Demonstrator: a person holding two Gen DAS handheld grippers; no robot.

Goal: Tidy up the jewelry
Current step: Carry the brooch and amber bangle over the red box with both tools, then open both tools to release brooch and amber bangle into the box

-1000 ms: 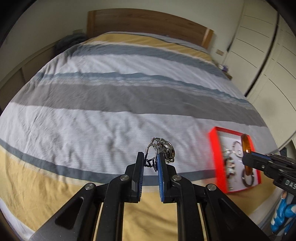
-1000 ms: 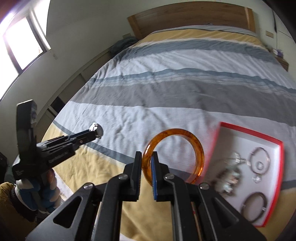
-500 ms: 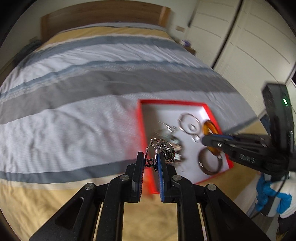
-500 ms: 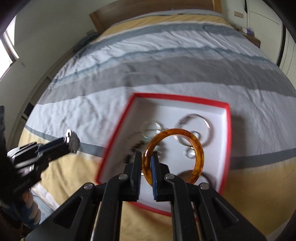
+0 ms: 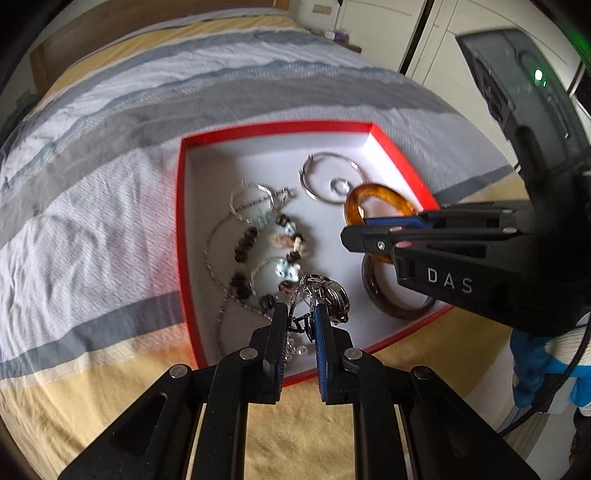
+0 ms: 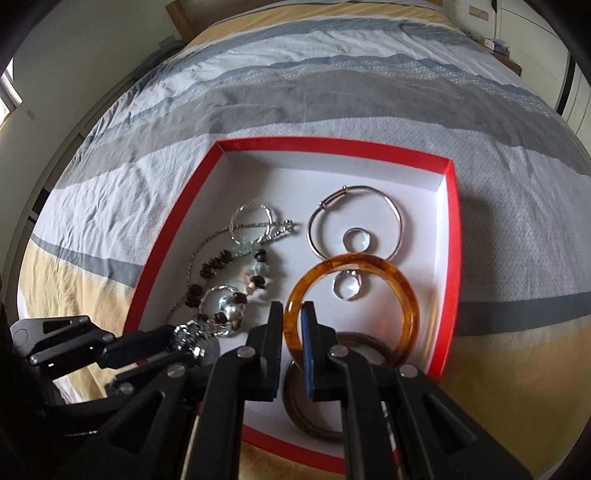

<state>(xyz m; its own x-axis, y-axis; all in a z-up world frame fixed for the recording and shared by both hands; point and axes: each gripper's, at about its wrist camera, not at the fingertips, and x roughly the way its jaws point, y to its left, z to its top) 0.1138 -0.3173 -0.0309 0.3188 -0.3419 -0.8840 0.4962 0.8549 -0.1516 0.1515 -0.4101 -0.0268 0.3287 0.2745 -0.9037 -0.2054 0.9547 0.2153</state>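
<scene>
A red-rimmed tray [image 5: 180,206] [image 6: 452,236] with a white floor lies on the striped bed. My left gripper [image 5: 300,317] is shut on a silver chain trinket [image 5: 330,293], held just above the tray's near edge; it also shows in the right wrist view [image 6: 192,338]. My right gripper [image 6: 293,314] is shut on an amber bangle [image 6: 402,291] [image 5: 376,195], held above the tray's right side, over a dark brown bangle [image 5: 399,308] [image 6: 306,421]. A beaded necklace [image 6: 221,266], a silver bangle [image 6: 354,195] and two rings [image 6: 356,238] lie in the tray.
The striped duvet [image 6: 332,81] spreads all round the tray, with a wooden headboard [image 6: 184,18] at the far end. White wardrobe doors [image 5: 424,33] stand to the right of the bed.
Both grippers have moved from over the open bed to above the tray, each still holding its piece. The tray now fills the middle of both views.
</scene>
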